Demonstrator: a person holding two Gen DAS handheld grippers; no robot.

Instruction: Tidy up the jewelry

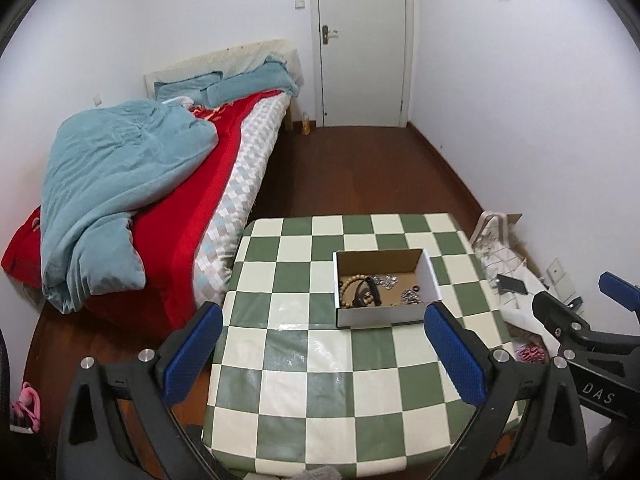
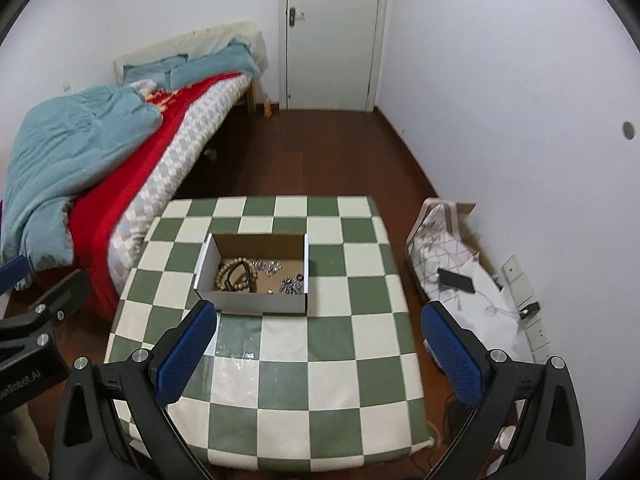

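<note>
A small open cardboard box stands on the green-and-white checkered table. Inside lie a wooden bead bracelet, a black band and silver chain pieces. My left gripper is open and empty, held above the table's near half, short of the box. My right gripper is open and empty, also above the near half. The right gripper also shows at the right edge of the left wrist view, and the left gripper's body at the left edge of the right wrist view.
A bed with a teal duvet and red blanket lies left of the table. A white pillow with a black phone lies on the floor at the right by the wall. A closed door stands at the back.
</note>
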